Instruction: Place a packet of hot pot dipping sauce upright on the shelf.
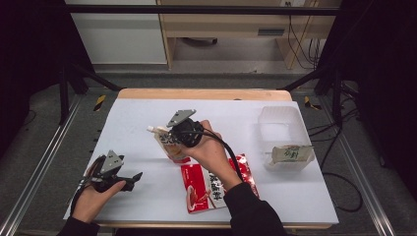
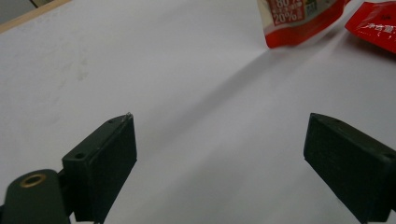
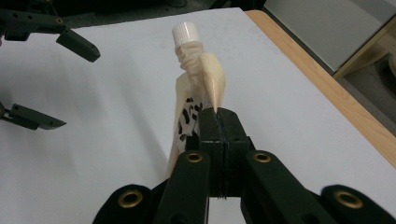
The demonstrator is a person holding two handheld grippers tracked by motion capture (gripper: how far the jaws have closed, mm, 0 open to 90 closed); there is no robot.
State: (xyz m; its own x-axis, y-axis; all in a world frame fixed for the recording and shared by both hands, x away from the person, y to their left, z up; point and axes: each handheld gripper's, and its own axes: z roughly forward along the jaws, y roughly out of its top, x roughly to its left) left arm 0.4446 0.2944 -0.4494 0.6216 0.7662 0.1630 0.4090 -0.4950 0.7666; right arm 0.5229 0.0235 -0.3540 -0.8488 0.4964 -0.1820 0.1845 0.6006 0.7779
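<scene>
In the high view the right gripper has its jaws closed on the upper edge of a spouted pouch, near the middle of the white table. The left gripper sits low and well apart from the pouch, jaws spread. A flat red packet lies just behind the right hand, and farther right a clear tub holds a green-labelled pouch.

In the left gripper view the two jaws stand wide apart over bare table, with the pouch and the red packet ahead, beyond the right jaw.

In the right gripper view the jaws pinch the pouch just below its white cap; the left gripper, open, shows beyond on the left
</scene>
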